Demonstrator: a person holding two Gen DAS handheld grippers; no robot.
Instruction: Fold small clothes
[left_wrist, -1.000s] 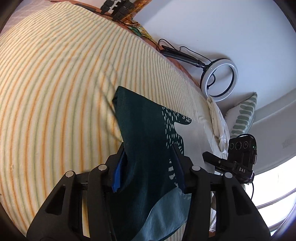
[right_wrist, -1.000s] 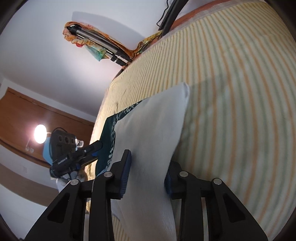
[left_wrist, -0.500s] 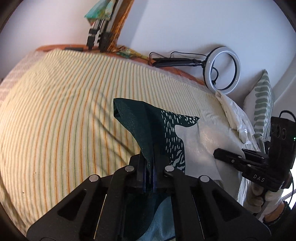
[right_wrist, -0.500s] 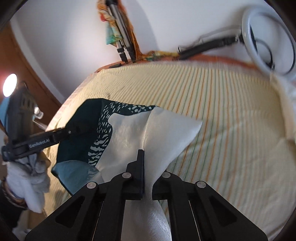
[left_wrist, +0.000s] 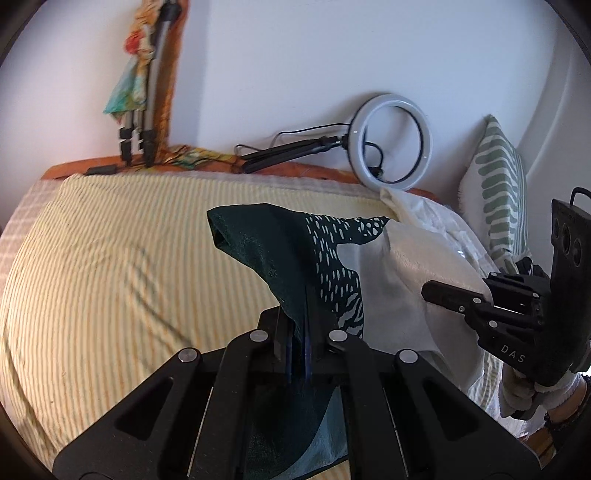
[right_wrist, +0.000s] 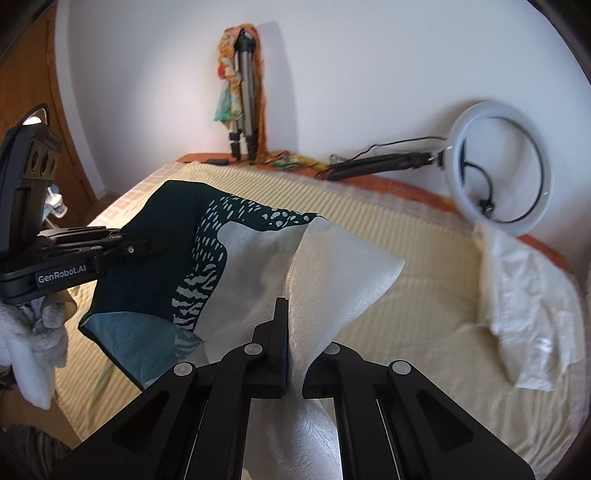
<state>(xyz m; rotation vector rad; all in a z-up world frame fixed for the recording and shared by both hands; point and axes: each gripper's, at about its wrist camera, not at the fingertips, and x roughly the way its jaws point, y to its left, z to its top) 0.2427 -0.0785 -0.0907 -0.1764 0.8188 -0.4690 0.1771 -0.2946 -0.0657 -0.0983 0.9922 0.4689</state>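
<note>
A small cloth, dark teal on one side with a white spotted pattern and white on the other, hangs stretched between my two grippers above the striped bed (left_wrist: 110, 266). My left gripper (left_wrist: 300, 332) is shut on the dark teal end (left_wrist: 266, 251). My right gripper (right_wrist: 293, 354) is shut on the white end (right_wrist: 343, 273). The right gripper shows in the left wrist view (left_wrist: 480, 302), and the left gripper in the right wrist view (right_wrist: 122, 247). The cloth's lower light-blue corner (right_wrist: 125, 332) hangs loose.
A ring light (left_wrist: 391, 142) on a black stand lies at the bed's far edge by the wall. A tripod with a colourful scarf (left_wrist: 142, 92) leans on the wall. White clothes (right_wrist: 524, 302) lie on the right of the bed, near a green-patterned pillow (left_wrist: 498, 192).
Both grippers closed on the cloth's ends and lifted it off the bed. The views tilted up toward the wall.
</note>
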